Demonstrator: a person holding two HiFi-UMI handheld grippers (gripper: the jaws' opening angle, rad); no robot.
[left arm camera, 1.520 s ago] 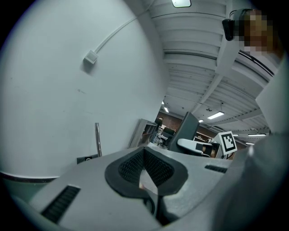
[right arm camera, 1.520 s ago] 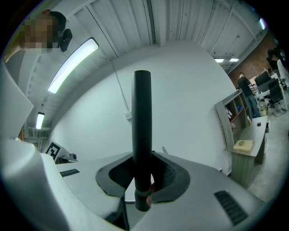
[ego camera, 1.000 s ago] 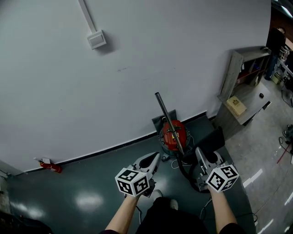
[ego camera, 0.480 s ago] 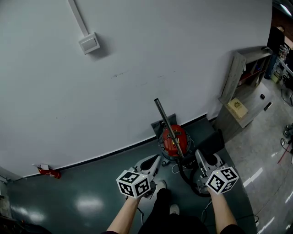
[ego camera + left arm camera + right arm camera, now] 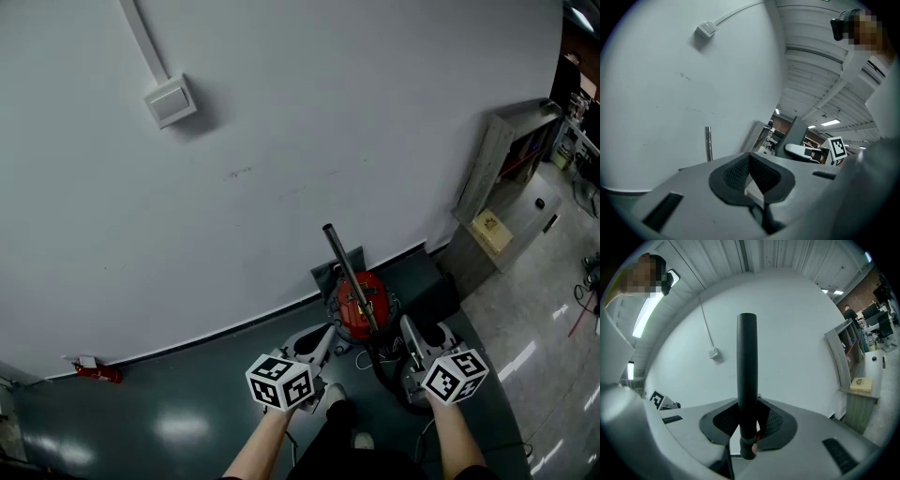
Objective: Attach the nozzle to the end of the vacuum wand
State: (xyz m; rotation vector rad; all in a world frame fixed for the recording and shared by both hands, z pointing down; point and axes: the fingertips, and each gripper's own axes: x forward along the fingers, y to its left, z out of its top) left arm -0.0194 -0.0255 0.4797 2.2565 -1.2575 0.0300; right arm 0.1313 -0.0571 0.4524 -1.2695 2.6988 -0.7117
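Right gripper view: nozzle (image 5: 746, 366) in claw (image 5: 749, 426)

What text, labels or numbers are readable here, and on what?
No readable text in any view.
Brown cardboard box: dark print, too small to read.
Red vacuum canister: no legible label.
White marker cubes: black square patterns only, no letters.

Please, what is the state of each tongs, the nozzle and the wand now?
left tongs: shut, empty.
right tongs: shut on the nozzle.
vacuum wand: leaning, top end bare.
nozzle: held upright, not yet on the vacuum wand.
vacuum cleaner: on the floor, by the wall.
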